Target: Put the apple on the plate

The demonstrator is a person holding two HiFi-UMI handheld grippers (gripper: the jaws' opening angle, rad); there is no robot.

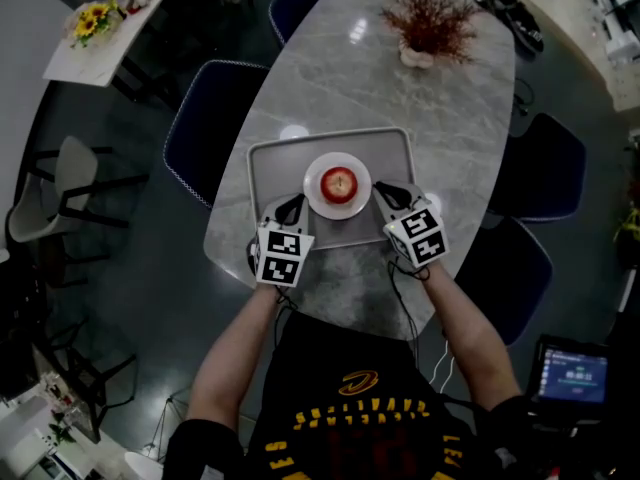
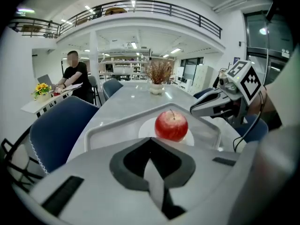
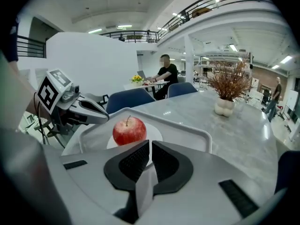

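Note:
A red apple (image 1: 339,182) stands upright on a small white plate (image 1: 318,203) inside a grey tray (image 1: 265,163) on the marble table. My left gripper (image 1: 291,208) hovers at the tray's near left edge, shut with nothing between its jaws, a short way from the apple (image 2: 171,125). My right gripper (image 1: 385,193) hovers at the near right of the plate, its jaws also together and empty. In the left gripper view the right gripper (image 2: 194,110) shows beside the apple. In the right gripper view the apple (image 3: 129,130) sits just beyond the jaw tips, with the left gripper (image 3: 105,118) to its left.
A white vase of dried branches (image 1: 430,23) stands at the table's far end. Blue chairs (image 1: 215,118) ring the table. A person (image 2: 72,76) sits at a separate table with yellow flowers (image 1: 92,20). A lit screen (image 1: 573,373) sits at the lower right.

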